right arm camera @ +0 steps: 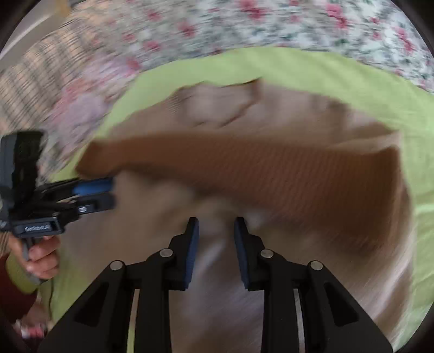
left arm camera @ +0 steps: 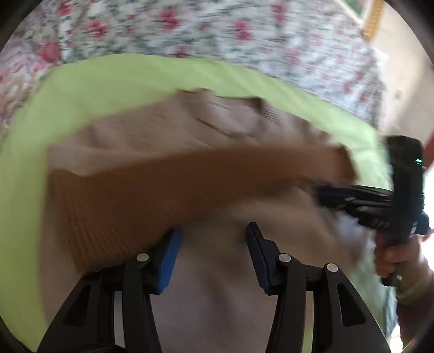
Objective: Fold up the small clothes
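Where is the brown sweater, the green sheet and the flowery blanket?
brown sweater (left arm camera: 190,176): left wrist view, on its darker ribbed band.
green sheet (left arm camera: 114,81): left wrist view, on the bare part above the sweater.
flowery blanket (right arm camera: 271,24): right wrist view, on its top stretch.

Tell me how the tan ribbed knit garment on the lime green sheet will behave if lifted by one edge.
The tan ribbed knit garment will likely flop and drape: it already lies in soft folded layers on the lime green sheet. It probably won't slip much; the ribbing looks grippy. It seems light, though motion blur limits certainty.
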`<state>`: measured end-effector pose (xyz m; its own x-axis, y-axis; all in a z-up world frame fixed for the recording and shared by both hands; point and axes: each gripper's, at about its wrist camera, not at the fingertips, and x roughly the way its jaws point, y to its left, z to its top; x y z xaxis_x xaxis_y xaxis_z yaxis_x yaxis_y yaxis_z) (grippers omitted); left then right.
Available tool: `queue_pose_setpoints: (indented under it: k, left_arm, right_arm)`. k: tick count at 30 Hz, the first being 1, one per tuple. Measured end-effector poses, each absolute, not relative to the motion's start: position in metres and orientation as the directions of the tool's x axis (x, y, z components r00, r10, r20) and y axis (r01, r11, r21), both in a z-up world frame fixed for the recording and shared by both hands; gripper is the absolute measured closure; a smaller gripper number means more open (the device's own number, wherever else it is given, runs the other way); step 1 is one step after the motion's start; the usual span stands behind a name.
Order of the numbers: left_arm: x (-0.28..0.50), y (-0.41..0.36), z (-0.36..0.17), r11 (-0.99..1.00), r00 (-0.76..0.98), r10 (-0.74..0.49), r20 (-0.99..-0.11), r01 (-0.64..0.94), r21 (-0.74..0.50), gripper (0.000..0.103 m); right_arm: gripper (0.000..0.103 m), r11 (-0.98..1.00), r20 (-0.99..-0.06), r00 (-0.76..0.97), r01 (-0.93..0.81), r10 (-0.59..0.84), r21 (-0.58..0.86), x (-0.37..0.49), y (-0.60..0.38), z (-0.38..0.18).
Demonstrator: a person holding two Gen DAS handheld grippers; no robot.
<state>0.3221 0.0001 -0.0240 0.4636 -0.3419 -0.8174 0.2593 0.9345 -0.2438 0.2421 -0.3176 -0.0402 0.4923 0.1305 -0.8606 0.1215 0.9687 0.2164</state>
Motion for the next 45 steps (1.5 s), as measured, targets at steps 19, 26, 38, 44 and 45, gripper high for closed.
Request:
queue_pose_setpoints:
  k: [19, 26, 38, 44, 45]
  left_arm:
    - [0.259, 0.105, 0.014, 0.933, 0.591, -0.271, -0.760, -0.032, -0.357, 0.049]
    - [0.186, 0.081, 0.006, 0.889, 0.546, -0.380, -0.746, -0.006, -0.458, 0.046]
    - [0.142, 0.057, -0.029, 0.839, 0.473, -0.456, -0.754, -0.056, -0.542, 0.041]
    - [0.147, 0.070, -0.037, 0.805, 0.487, -0.451, -0.748, -0.139, -0.577, 0.041]
    - [0.150, 0.074, -0.037, 0.796, 0.493, -0.453, -0.743, -0.152, -0.586, 0.041]
  right_arm:
    - [0.074, 0.809, -0.765, 0.636, 0.395, 0.101, 0.436, 0.151, -0.357, -0.012]
    - [0.067, 0.776, -0.741, 0.651, 0.380, 0.162, 0.504, 0.106, -0.325, -0.020]
    - [0.064, 0.742, -0.725, 0.660, 0.382, 0.199, 0.551, 0.068, -0.299, -0.027]
    - [0.061, 0.741, -0.715, 0.668, 0.370, 0.206, 0.560, 0.061, -0.293, -0.023]
    - [0.061, 0.741, -0.714, 0.670, 0.370, 0.206, 0.561, 0.060, -0.293, -0.022]
